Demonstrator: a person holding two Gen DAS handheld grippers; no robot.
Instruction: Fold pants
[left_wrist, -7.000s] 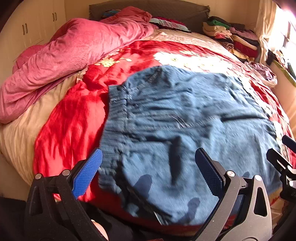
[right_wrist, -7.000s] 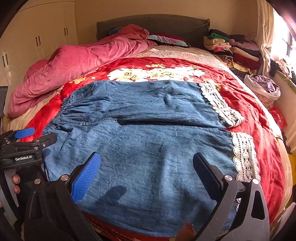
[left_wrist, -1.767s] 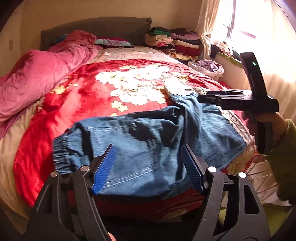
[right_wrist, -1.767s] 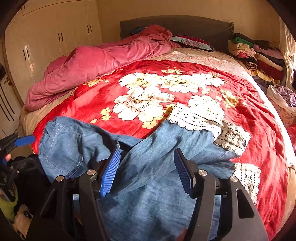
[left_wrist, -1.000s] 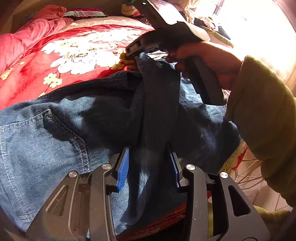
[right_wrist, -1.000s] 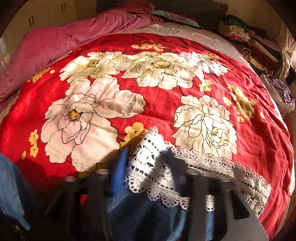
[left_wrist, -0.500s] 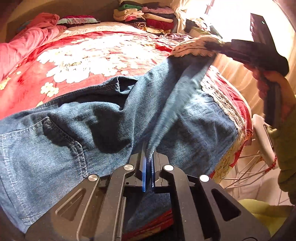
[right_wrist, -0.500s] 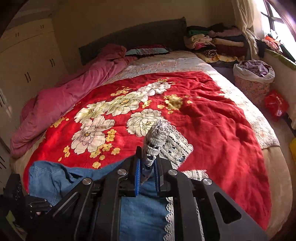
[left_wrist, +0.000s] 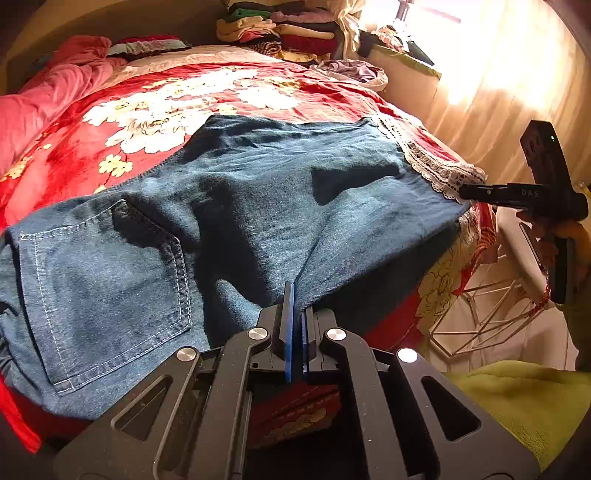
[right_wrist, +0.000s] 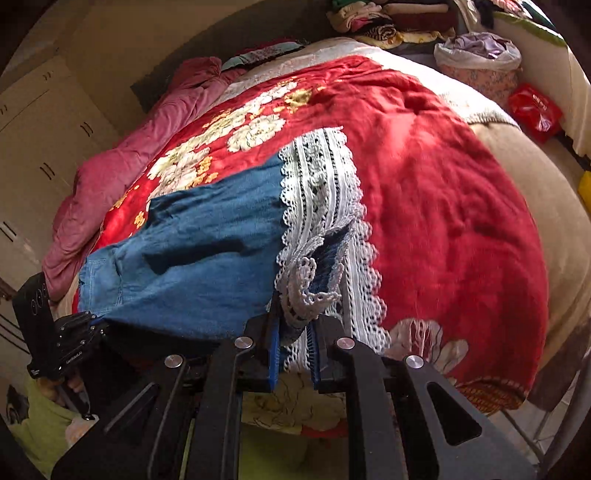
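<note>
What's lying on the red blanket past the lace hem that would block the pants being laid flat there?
Nothing visible does. Beyond the lace hem of the pants, the red blanket lies bare out to its edge; the laundry bag sits off the bed.

This is a bedroom in a home. A wide bed (left_wrist: 55, 155) under a red floral blanket (right_wrist: 443, 177) fills both views, a rumpled pink duvet (right_wrist: 122, 173) lying at its left. Folded clothes (left_wrist: 280, 35) are stacked at the top centre, cream wardrobe doors (right_wrist: 40, 147) stand at the left edge, and a sunlit curtain (left_wrist: 498, 81) hangs upper right.
</note>
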